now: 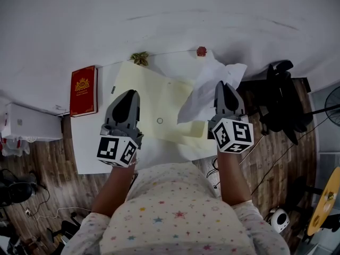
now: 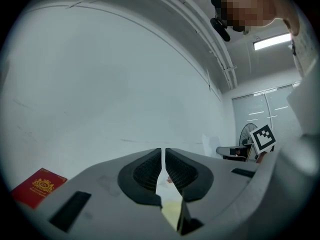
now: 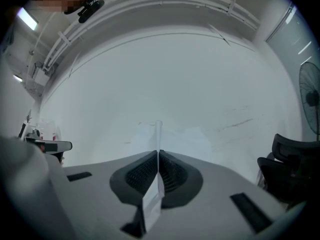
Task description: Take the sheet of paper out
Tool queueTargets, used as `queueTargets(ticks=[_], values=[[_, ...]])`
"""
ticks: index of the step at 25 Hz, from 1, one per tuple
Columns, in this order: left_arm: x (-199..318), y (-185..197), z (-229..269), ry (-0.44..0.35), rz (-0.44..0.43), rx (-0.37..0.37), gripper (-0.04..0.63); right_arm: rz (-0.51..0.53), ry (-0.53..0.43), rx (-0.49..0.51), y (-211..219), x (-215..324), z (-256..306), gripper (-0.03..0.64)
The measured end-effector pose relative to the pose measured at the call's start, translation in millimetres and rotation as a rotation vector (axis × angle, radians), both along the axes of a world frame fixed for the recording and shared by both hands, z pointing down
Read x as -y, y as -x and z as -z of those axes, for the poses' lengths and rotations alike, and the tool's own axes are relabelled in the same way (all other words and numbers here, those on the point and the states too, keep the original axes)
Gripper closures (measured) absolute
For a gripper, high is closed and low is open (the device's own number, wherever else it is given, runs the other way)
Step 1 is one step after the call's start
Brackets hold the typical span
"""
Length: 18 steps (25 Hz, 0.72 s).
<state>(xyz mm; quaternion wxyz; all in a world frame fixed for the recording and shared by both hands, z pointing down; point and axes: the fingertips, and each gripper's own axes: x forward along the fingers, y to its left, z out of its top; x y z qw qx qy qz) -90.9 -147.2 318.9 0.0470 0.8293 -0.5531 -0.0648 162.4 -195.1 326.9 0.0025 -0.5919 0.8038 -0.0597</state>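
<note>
Red book (image 1: 83, 91) lies at the table's (image 1: 90, 147) far left, not involved. L gripper (image 1: 127, 96) sits over the left part of the yellow envelope (image 1: 156, 97). Its pads (image 2: 150, 170) are nearly together w/ only a thin slit, and nothing is pinched as far as its own view shows; envelope yellow shows thru the gap below. Prob. there to hold the envelope down while the other side pulls. Can't tell if it touches.

Sheet of paper (image 1: 207, 89) is raised and crumpled above the envelope's right end, lower corner overlapping it. Looks mostly out, tho can't confirm it's fully free. R gripper (image 1: 223, 85) holds it, pads (image 3: 142, 174) pressed on the sheet edge-on.
</note>
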Motion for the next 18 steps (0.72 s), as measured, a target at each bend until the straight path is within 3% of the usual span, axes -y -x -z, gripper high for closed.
queueTargets(ticks=[6, 11, 18], values=[[0.9, -4.2, 7.0, -0.026, -0.029, 0.029, 0.568, 0.005, -0.003, 0.0, -8.8, -3.9, 7.6, 0.61], [2.2, -7.1, 11.2, -0.014, -0.052, -0.045, 0.569, -0.014, -0.036, -0.032, -12.2, -10.9, 16.4, 0.61], [7.0, -9.6, 8.8, -0.004, -0.048, -0.041, 0.569, -0.009, -0.055, -0.041, -7.4, -17.9, 21.1, 0.61]])
